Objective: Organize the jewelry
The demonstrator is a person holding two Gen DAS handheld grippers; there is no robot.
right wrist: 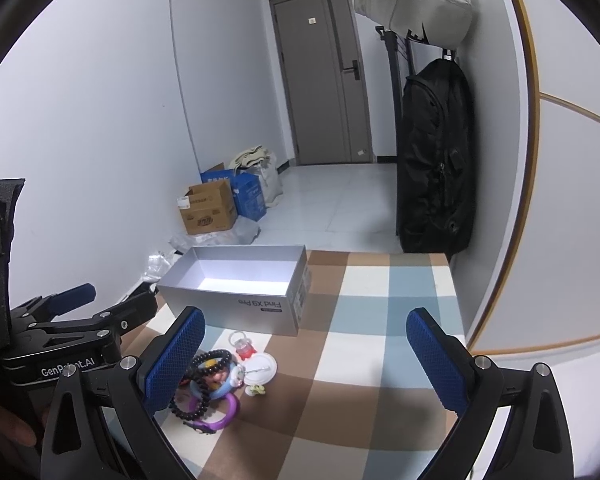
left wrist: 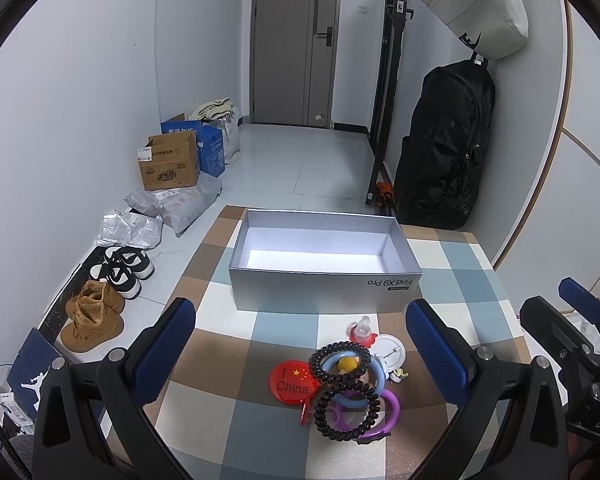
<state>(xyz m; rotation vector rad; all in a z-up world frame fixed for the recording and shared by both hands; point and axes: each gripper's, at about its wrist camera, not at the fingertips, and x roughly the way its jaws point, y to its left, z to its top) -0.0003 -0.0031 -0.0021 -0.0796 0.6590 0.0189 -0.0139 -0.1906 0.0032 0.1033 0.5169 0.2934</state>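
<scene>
A pile of jewelry lies on the checked tablecloth: a black bead bracelet, a blue ring, a purple ring, a red "I China" badge, a white round badge and a small red charm. Behind it stands an empty silver box. My left gripper is open, its fingers either side of the pile and above it. My right gripper is open, with the pile by its left finger. The box also shows in the right wrist view.
The table's far edge meets a black backpack on a rack, with a grey bag above. On the floor at left are shoes, plastic parcels and cardboard boxes. A door is at the back.
</scene>
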